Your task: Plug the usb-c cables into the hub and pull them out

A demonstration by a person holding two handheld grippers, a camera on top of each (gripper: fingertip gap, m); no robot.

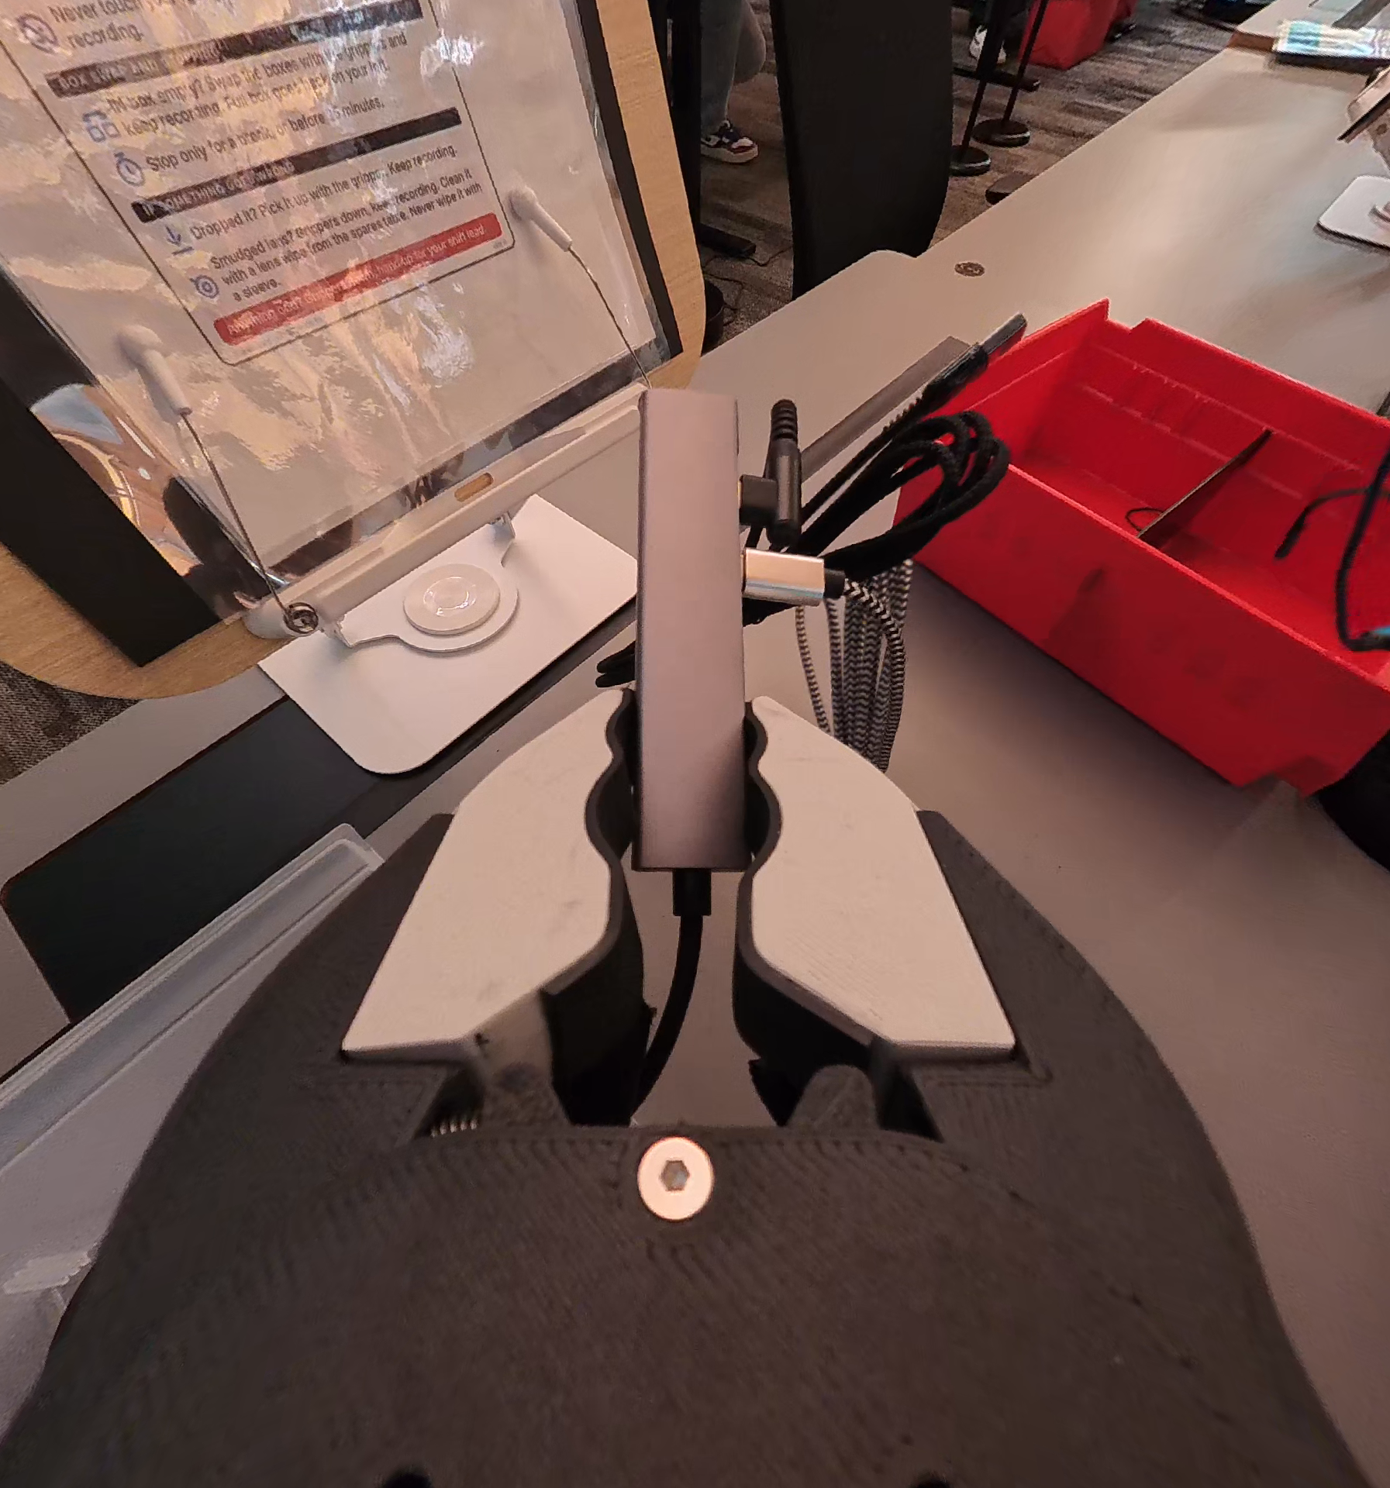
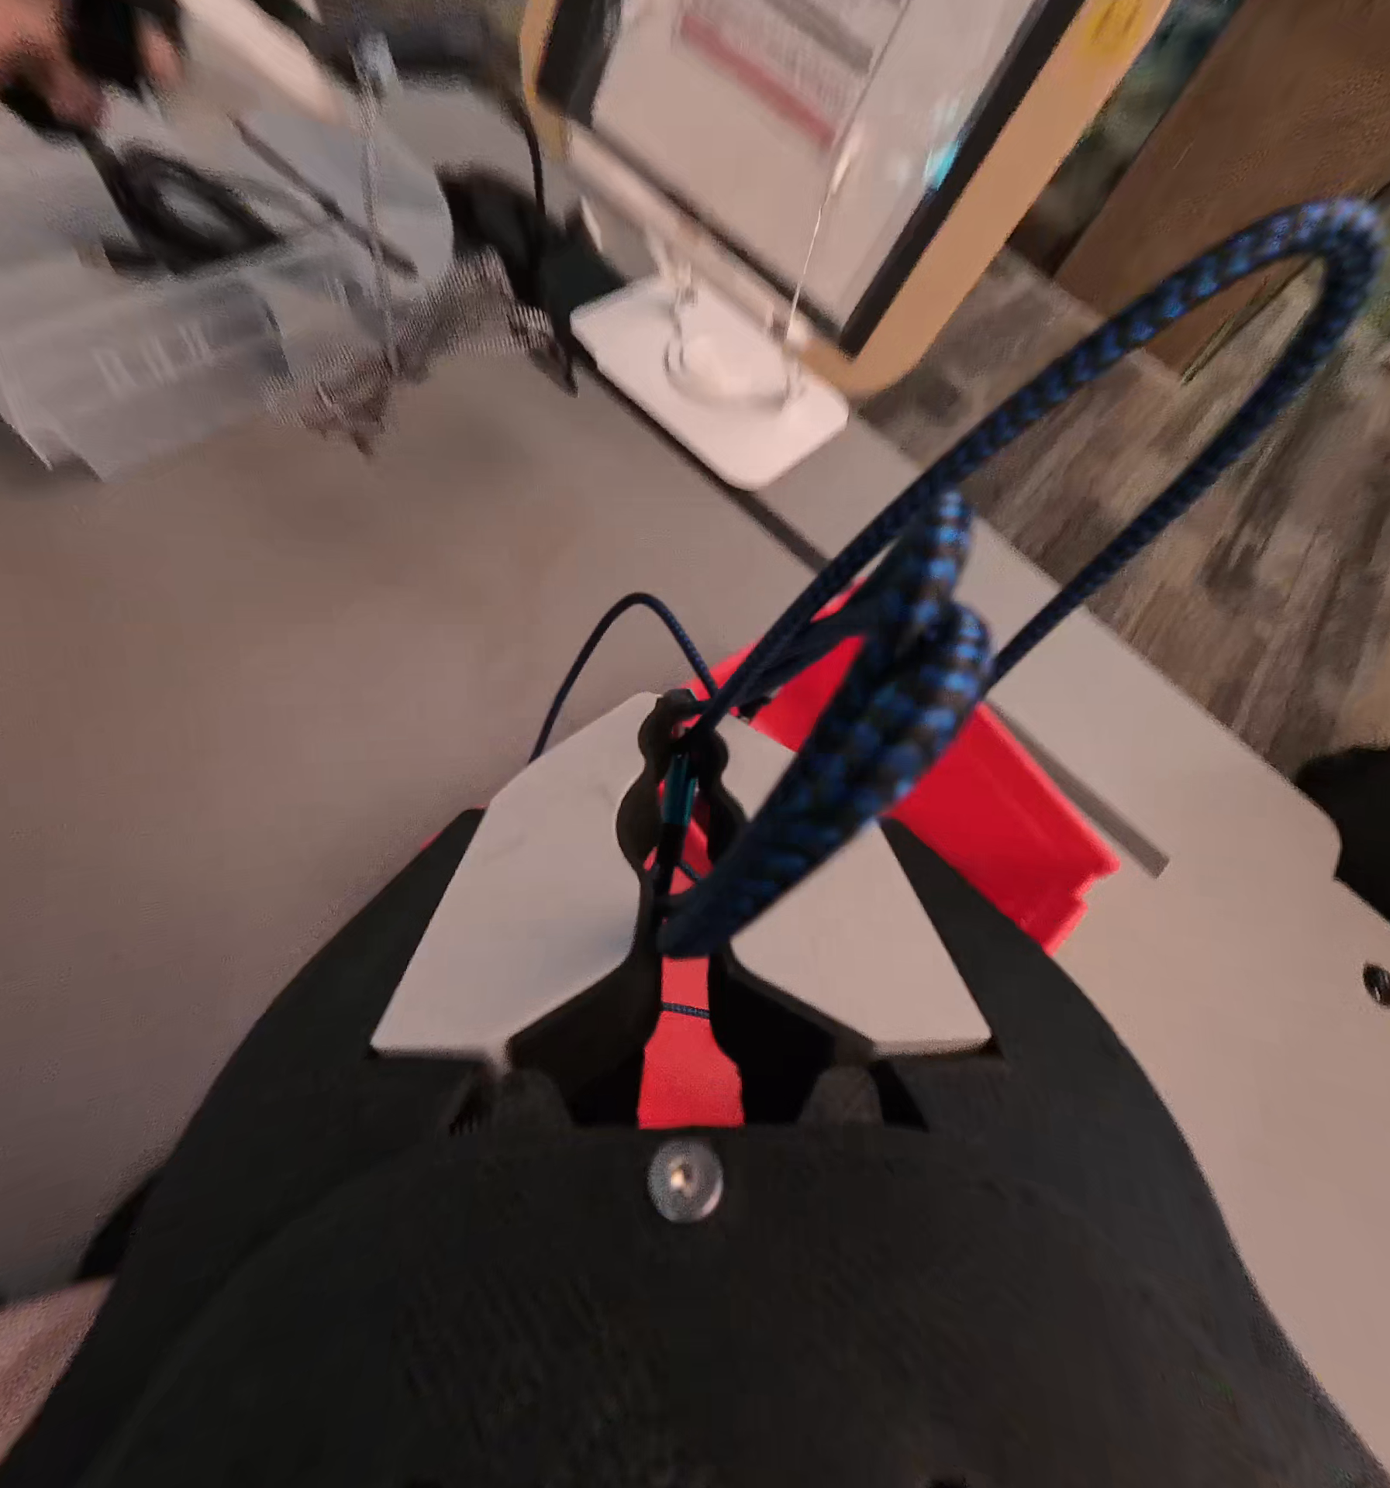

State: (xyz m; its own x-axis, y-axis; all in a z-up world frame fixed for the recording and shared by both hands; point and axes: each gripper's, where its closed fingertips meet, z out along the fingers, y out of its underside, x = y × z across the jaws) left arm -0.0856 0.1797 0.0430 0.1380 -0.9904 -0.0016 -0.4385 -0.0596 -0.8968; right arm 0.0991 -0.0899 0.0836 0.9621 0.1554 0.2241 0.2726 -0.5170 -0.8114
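My left gripper (image 1: 687, 725) is shut on a grey slab-shaped hub (image 1: 687, 612) and holds it upright above the table. Two plugs sit in the hub's right side: a black angled plug (image 1: 772, 491) and a silver plug (image 1: 784, 580) on a black-and-white braided cable (image 1: 864, 676). Black cables (image 1: 933, 475) loop off to the right. My right gripper (image 2: 687, 741) is shut on the teal plug (image 2: 679, 785) of a blue-and-black braided cable (image 2: 901, 725), whose coil hangs over the fingers. That blue cable (image 1: 1356, 564) also shows at the right of the left wrist view.
A red bin (image 1: 1207, 555) with a grey divider stands on the grey table (image 1: 1078, 966); it also shows under my right gripper (image 2: 997, 813). A sign on a white stand (image 1: 434, 684) stands at the back left. A clear box (image 1: 111, 1047) sits at the left edge. Spacing between my two grippers at the tips: around 35 cm.
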